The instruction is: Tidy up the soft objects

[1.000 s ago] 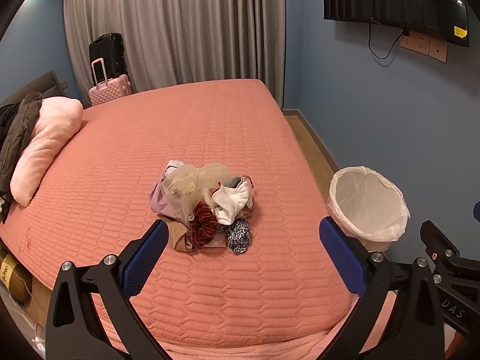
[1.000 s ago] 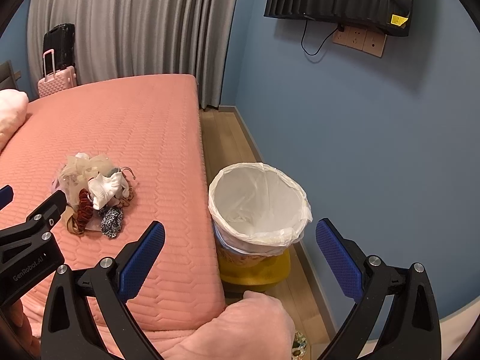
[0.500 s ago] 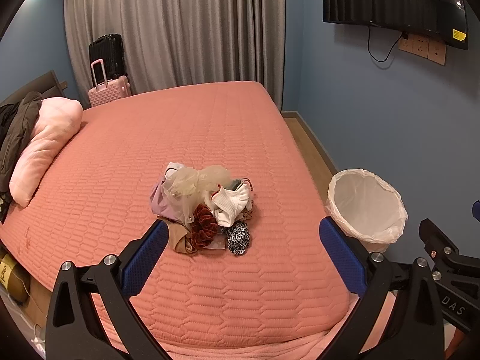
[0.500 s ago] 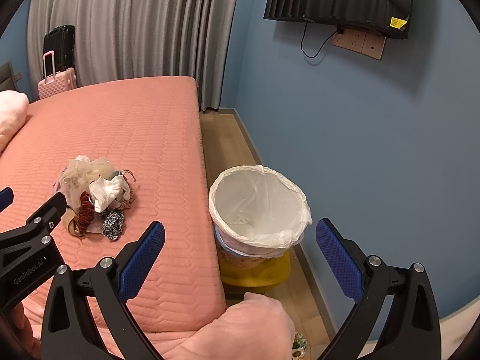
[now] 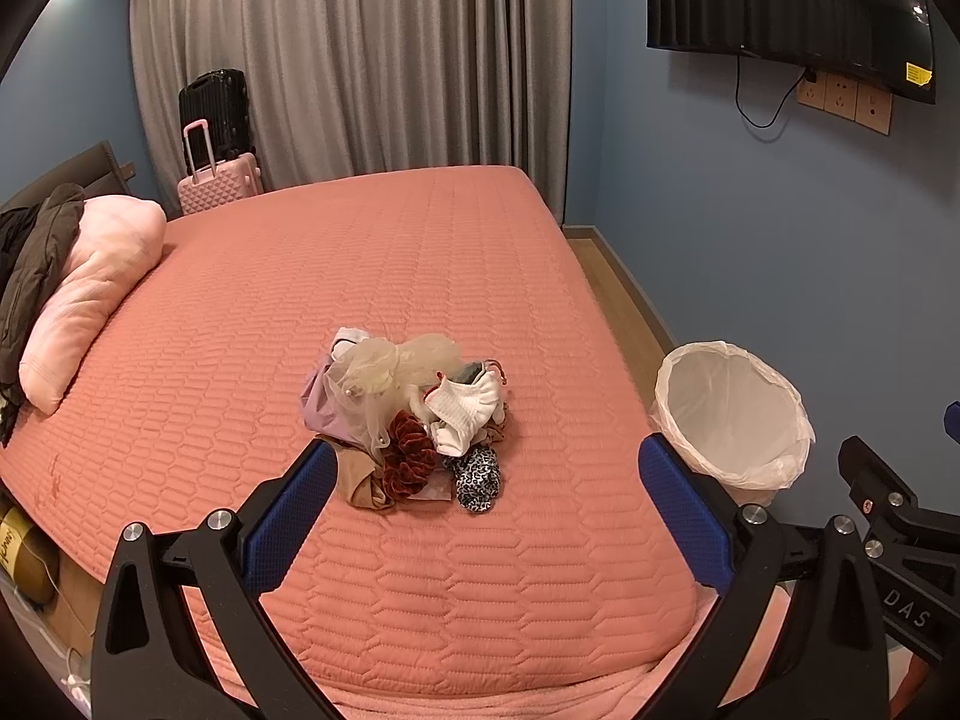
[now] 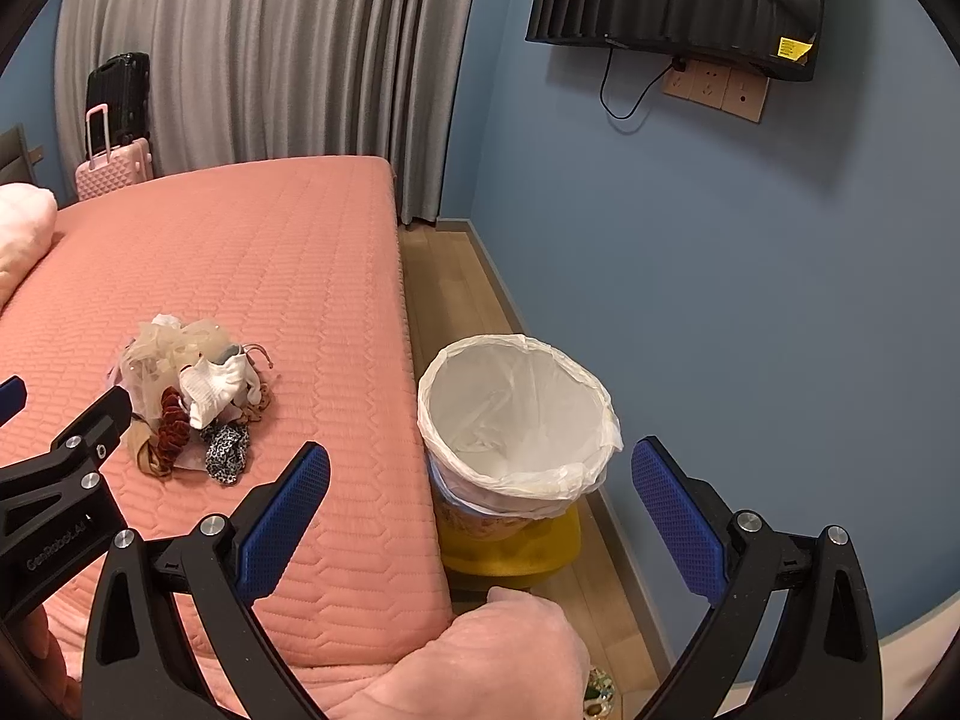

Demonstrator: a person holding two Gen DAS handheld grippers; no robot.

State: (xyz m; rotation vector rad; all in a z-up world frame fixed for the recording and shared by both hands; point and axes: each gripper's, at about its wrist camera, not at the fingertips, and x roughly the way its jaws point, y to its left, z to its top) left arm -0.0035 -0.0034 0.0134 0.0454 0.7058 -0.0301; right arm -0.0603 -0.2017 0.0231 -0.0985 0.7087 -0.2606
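A small pile of soft things [image 5: 408, 414] lies mid-bed: a cream tulle piece [image 5: 396, 366], a white sock [image 5: 465, 411], a dark red scrunchie [image 5: 411, 456], a leopard-print scrunchie [image 5: 477, 477], tan and lilac fabric. The same pile [image 6: 192, 396] shows at the left of the right wrist view. My left gripper [image 5: 480, 516] hovers open just short of the pile, nothing between its fingers. My right gripper [image 6: 480, 507] is open and empty, over the bed's edge in front of a bin [image 6: 516, 414] lined with a white bag.
The coral quilted bed [image 5: 360, 276] carries a pink pillow [image 5: 90, 294] and a dark jacket [image 5: 30, 258] at its left. The lined bin [image 5: 732, 414] stands on a yellow stool [image 6: 510, 546] beside the bed. Suitcases [image 5: 219, 174], curtains and a wall TV are behind.
Both views have shifted slightly: the pile and the bin sit a little lower and nearer in the frames. Both grippers stay open and empty.
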